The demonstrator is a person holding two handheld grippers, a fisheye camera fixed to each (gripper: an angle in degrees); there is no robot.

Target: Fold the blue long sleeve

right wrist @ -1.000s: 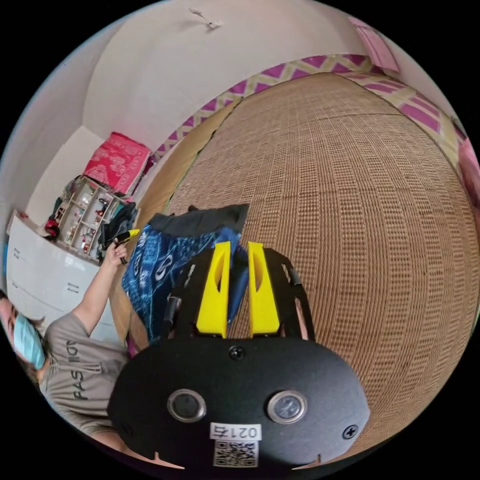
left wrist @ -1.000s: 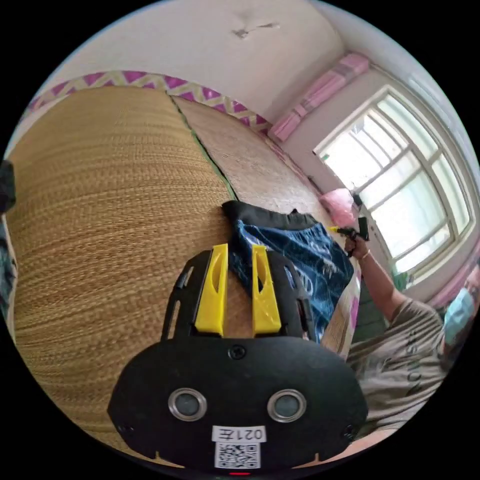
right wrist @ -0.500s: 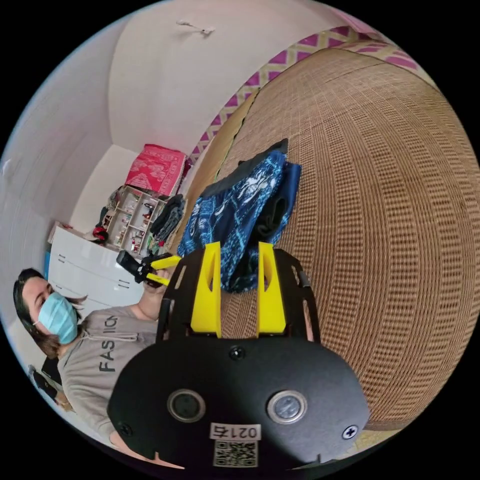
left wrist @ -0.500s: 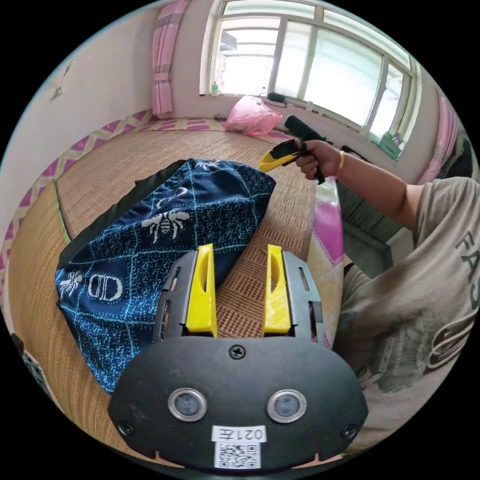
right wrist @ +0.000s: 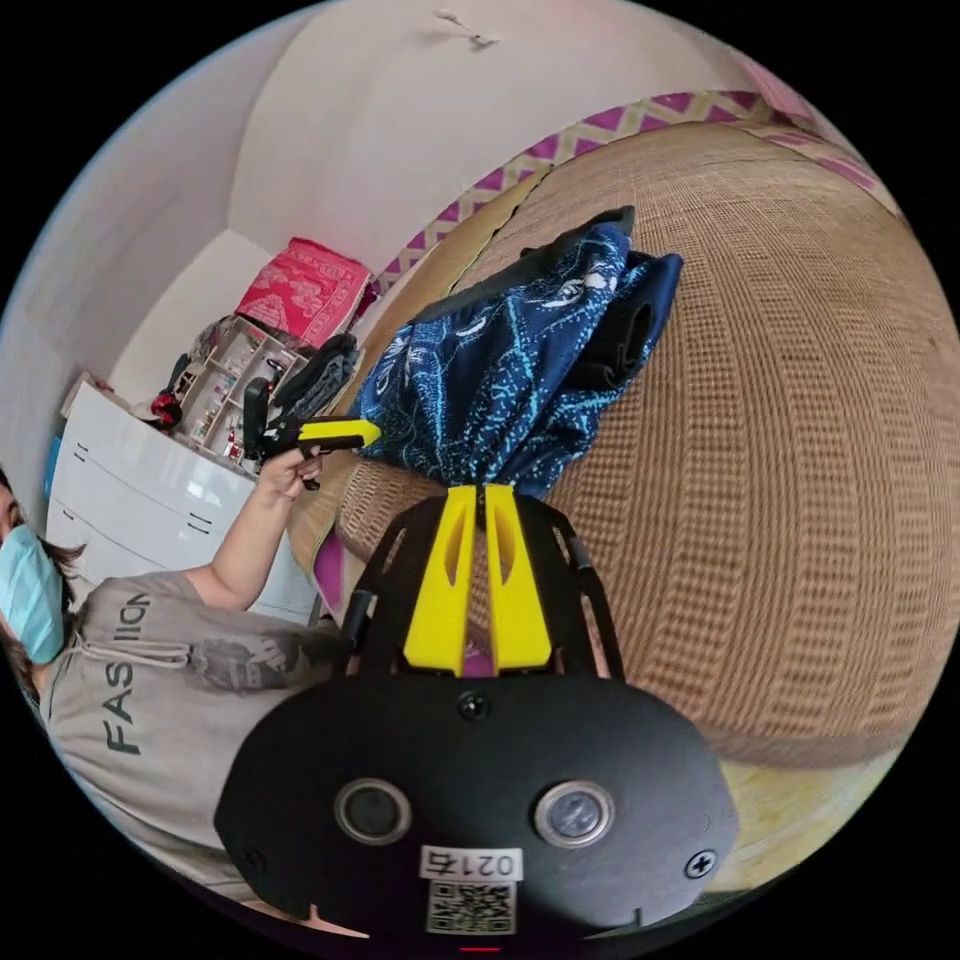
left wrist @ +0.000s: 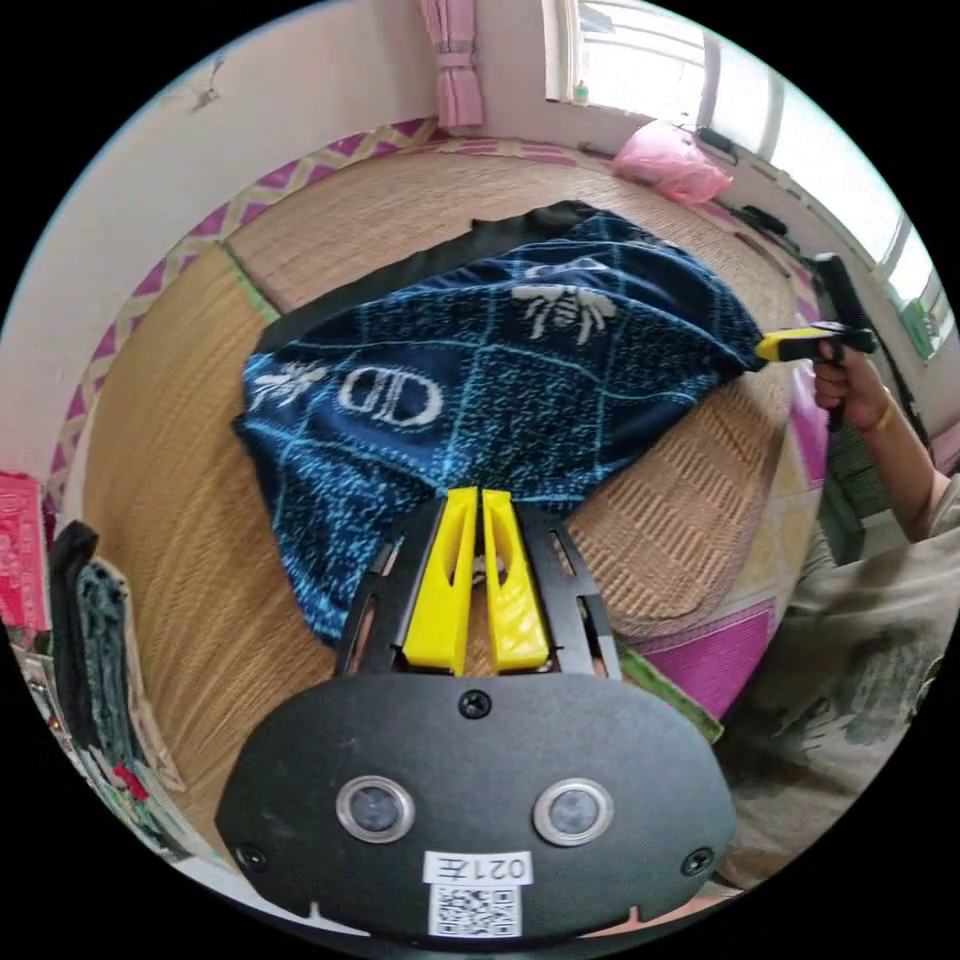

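Woven mat (left wrist: pixel 200 520) (bed-wide) bears the blue long sleeve (left wrist: pixel 480 380); left gripper (left wrist: pixel 480 497) and right gripper (right wrist: pixel 484 492) each pinch its edge.

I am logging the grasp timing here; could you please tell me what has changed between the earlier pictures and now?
Both grippers took hold: the left gripper and right gripper, open half a second ago, are now shut on the near edge of the blue long sleeve, stretching it between them. The garment remains on the woven mat.
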